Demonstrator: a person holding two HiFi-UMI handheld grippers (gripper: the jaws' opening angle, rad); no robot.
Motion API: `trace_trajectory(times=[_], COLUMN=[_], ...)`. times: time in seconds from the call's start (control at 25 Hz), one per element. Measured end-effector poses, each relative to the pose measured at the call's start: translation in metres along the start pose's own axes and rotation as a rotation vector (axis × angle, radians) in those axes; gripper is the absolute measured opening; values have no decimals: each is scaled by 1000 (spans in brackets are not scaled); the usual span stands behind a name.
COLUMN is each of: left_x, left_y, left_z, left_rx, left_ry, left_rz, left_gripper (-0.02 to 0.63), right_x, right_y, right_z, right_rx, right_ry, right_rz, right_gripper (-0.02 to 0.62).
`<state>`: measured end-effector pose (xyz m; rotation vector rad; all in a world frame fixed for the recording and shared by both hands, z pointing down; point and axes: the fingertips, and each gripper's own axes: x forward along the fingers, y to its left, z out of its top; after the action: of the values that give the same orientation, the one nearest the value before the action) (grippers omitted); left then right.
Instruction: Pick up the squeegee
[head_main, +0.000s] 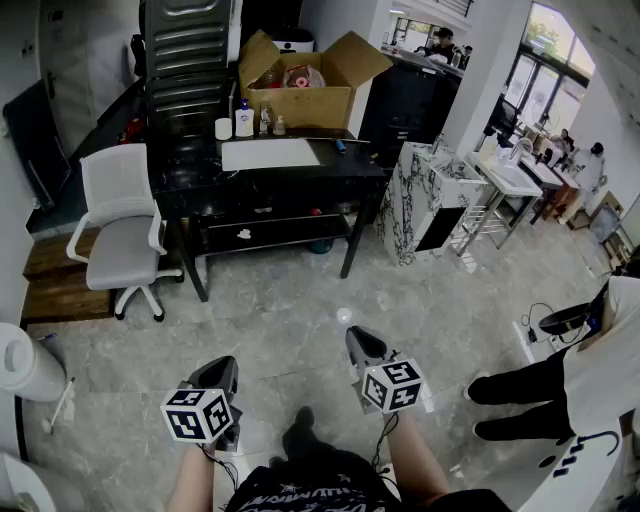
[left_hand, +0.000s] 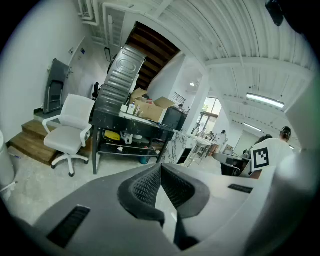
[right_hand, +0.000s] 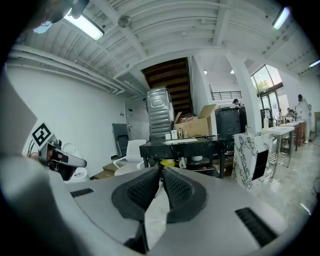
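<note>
A black table (head_main: 290, 185) stands across the room, a few steps away. On its top lie a white sheet (head_main: 270, 153) and, to the right of it, a small blue-handled tool (head_main: 341, 146) that may be the squeegee; it is too small to tell. My left gripper (head_main: 226, 366) and right gripper (head_main: 357, 339) hang low in front of my body, far short of the table. Both are shut with nothing between the pads, as the left gripper view (left_hand: 160, 167) and the right gripper view (right_hand: 161, 172) show.
A cardboard box (head_main: 300, 80) and small bottles (head_main: 244, 120) stand at the table's back. A white office chair (head_main: 125, 230) is left of it, a marble-patterned cabinet (head_main: 425, 200) to the right. A person (head_main: 570, 385) stands close at my right. A white bin (head_main: 25, 360) is at the left.
</note>
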<state>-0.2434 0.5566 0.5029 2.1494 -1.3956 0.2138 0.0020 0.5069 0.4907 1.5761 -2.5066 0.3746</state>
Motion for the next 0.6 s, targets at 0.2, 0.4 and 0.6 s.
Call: trace_trajectory(times=[0.2, 0.4, 0.6], left_x=[-15, -29, -36], left_y=[-4, -4, -2], left_z=[-10, -7, -4], left_rx=[-5, -7, -20], left_ry=[8, 3, -8], left_rz=[-13, -21, -14], left_gripper=[20, 20, 20], right_x=[-12, -15, -10], right_y=[15, 25, 32], right_z=[-6, -4, -2], right_rx=[-11, -15, -38], right_ry=[6, 10, 26], right_rz=[4, 1, 18], right_gripper=[58, 58, 58])
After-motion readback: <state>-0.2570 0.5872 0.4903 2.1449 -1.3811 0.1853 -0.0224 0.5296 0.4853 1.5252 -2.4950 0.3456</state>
